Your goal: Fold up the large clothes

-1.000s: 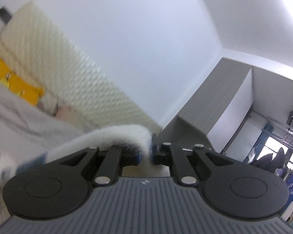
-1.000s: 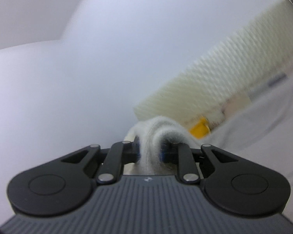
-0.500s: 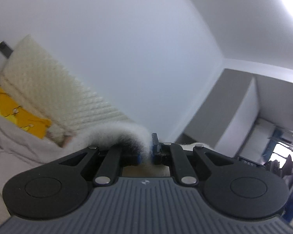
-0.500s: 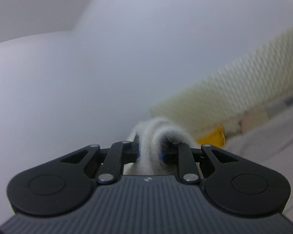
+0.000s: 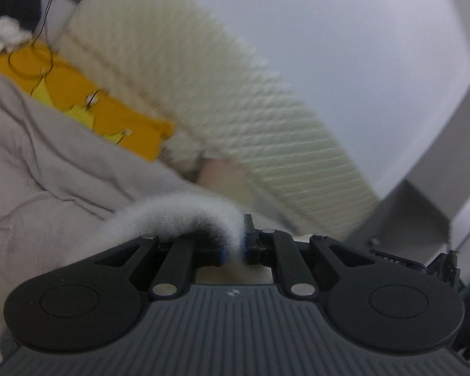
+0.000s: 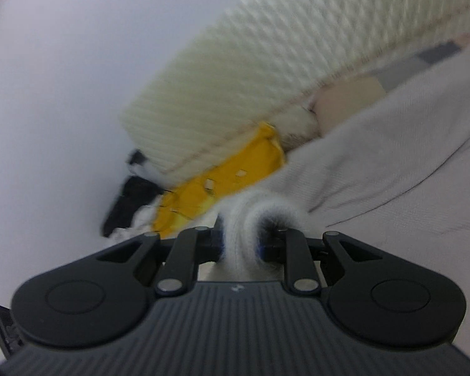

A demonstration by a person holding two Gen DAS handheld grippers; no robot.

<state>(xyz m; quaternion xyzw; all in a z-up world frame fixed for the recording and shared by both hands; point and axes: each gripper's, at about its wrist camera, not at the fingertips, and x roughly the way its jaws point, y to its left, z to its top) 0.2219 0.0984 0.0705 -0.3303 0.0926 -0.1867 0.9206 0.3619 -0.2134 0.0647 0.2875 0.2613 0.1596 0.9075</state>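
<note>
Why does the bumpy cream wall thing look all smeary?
Left wrist view: the ribbed cream headboard and yellow cushion streak with motion blur, while the left gripper stays sharp. Right wrist view: the same smear, with dark rounded fisheye corners.

Grey-sheeted bed (image 5: 47, 169), yellow pillow (image 5: 87, 106) seemingly atop.
</note>
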